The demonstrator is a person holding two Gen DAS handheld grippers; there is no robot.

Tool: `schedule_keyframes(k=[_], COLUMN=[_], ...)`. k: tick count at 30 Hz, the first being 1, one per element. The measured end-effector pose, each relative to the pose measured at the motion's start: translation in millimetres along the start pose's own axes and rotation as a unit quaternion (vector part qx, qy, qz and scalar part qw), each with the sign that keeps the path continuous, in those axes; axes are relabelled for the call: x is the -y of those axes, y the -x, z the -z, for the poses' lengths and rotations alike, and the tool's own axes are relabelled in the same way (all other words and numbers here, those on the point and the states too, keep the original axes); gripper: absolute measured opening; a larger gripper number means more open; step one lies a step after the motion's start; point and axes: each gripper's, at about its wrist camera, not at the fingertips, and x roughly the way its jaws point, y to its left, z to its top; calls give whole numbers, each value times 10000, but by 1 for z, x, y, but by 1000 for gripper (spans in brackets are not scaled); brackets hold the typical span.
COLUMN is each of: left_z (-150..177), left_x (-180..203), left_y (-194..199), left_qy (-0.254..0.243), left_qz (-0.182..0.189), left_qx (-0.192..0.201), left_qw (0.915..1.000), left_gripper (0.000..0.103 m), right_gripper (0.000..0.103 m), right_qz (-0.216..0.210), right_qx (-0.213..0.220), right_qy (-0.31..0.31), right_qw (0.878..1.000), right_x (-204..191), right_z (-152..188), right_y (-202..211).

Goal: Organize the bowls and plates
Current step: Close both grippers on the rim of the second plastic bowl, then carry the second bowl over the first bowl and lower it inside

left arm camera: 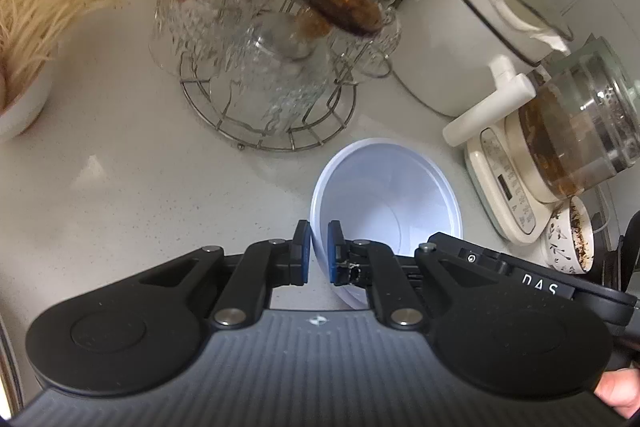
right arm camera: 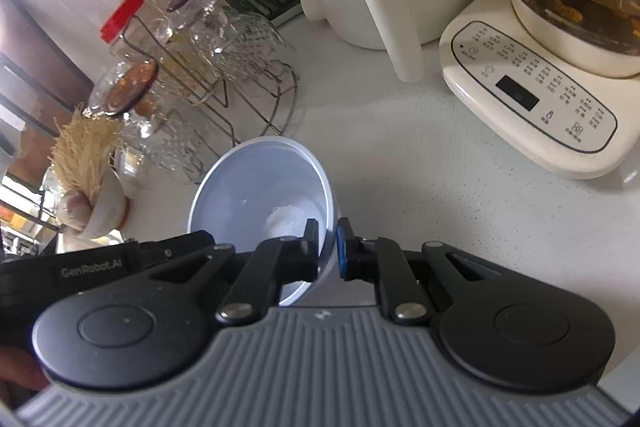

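The pale blue bowl [left arm camera: 386,195] is gripped at opposite rims by left gripper [left arm camera: 319,251] and right gripper [right arm camera: 328,247], above the desk [left arm camera: 140,179]

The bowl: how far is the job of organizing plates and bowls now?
Nothing looks put away yet. In hand: both the left gripper and the right gripper pinch the rim of one pale blue bowl over the counter. Left: setting it in place; no plates show.

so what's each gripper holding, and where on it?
Both hold the same white bowl by its rim: left gripper and right gripper on opposite sides, one finger inside, one outside.
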Motion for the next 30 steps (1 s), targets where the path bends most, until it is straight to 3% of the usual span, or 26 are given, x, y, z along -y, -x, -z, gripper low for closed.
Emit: schedule_keyframes(k=[17, 30], left_z=[-4, 13], left_x=[22, 11], left_y=[78, 131], left_qy=[146, 33], left_qz=[-43, 98], left_qx=[247, 570], left_qw=[9996, 9983], left_gripper=[10, 10], right_gripper=[12, 12], right_qz=[-188, -279], right_qx=[-111, 233], right_qy=[29, 224], right_qw=[9998, 9991], right_x=[-27, -60], right_z=[-11, 5], right_y=[56, 90])
